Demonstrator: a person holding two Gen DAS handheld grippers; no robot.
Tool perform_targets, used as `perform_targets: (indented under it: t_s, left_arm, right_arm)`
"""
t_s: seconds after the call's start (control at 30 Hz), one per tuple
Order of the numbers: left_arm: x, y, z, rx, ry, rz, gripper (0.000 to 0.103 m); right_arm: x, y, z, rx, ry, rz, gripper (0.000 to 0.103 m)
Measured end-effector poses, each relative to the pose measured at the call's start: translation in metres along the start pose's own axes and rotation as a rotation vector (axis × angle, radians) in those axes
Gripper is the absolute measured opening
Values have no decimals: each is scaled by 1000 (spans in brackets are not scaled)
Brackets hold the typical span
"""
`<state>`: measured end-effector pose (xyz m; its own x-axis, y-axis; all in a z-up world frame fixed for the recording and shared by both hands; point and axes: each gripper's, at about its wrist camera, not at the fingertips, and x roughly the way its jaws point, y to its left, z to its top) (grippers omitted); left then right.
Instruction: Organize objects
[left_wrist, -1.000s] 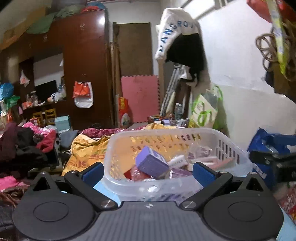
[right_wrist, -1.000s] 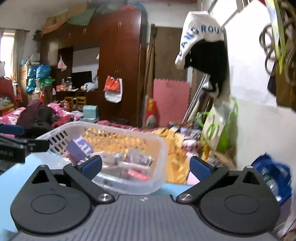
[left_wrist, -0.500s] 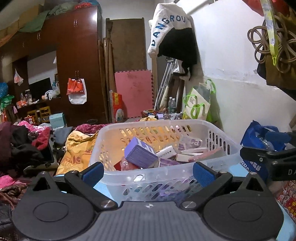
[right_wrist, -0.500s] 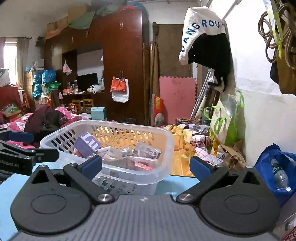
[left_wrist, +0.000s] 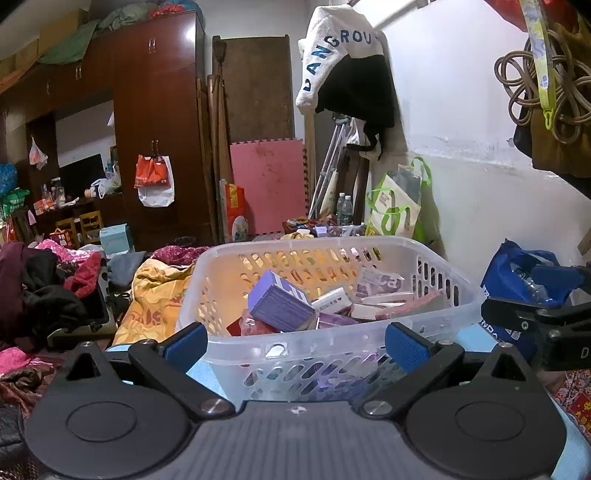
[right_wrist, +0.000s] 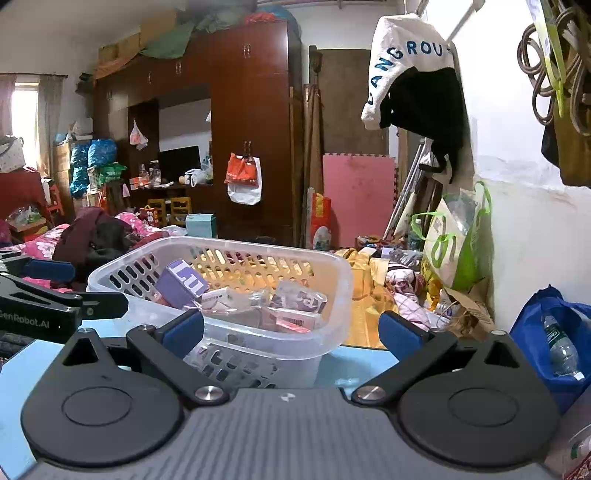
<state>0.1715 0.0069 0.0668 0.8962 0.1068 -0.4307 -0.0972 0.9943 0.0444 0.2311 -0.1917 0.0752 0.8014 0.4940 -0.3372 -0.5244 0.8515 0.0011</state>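
Note:
A translucent white plastic basket (left_wrist: 436, 314) (right_wrist: 332, 295) stands on a light blue table (right_wrist: 358, 363). Inside lie a purple box (left_wrist: 280, 302) (right_wrist: 183, 282) and several small packets and cartons (right_wrist: 295, 306). My left gripper (left_wrist: 295, 341) is open just in front of the basket's near wall, with nothing between its blue pads. My right gripper (right_wrist: 291, 330) is open too, level with the basket's right corner and empty. Each gripper shows at the edge of the other's view: the right one (left_wrist: 535, 314), the left one (right_wrist: 55, 302).
A blue bag with a water bottle (right_wrist: 554, 332) sits to the right against the white wall. A yellow cloth (left_wrist: 155, 295) and piles of clothes (left_wrist: 44, 291) lie beyond the table. A green-handled bag (right_wrist: 454, 243), a pink foam mat (left_wrist: 267, 184) and a wardrobe (left_wrist: 159, 122) stand behind.
Both grippers have drawn back and dropped a little, so the basket now sits farther away and its side wall shows. Both stay open.

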Motion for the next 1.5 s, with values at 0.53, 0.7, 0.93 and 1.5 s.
perform_targets:
  t_s: [0.53, 0.7, 0.93, 1.5]
  left_arm:
    - [-3, -4, 1, 4, -3, -4, 103]
    - [-3, -3, 1, 0, -1, -8, 103]
    - [-1, -2, 0, -3, 2, -6, 103]
    - [2, -4, -2, -5, 11, -19, 103]
  right_arm:
    - [-1, -4, -2, 12, 4, -4, 103]
    - [-1, -4, -2, 12, 4, -4, 103]
    - [-2, -5, -2, 12, 5, -2, 103]
    - [-2, -3, -5, -10, 17, 5, 103]
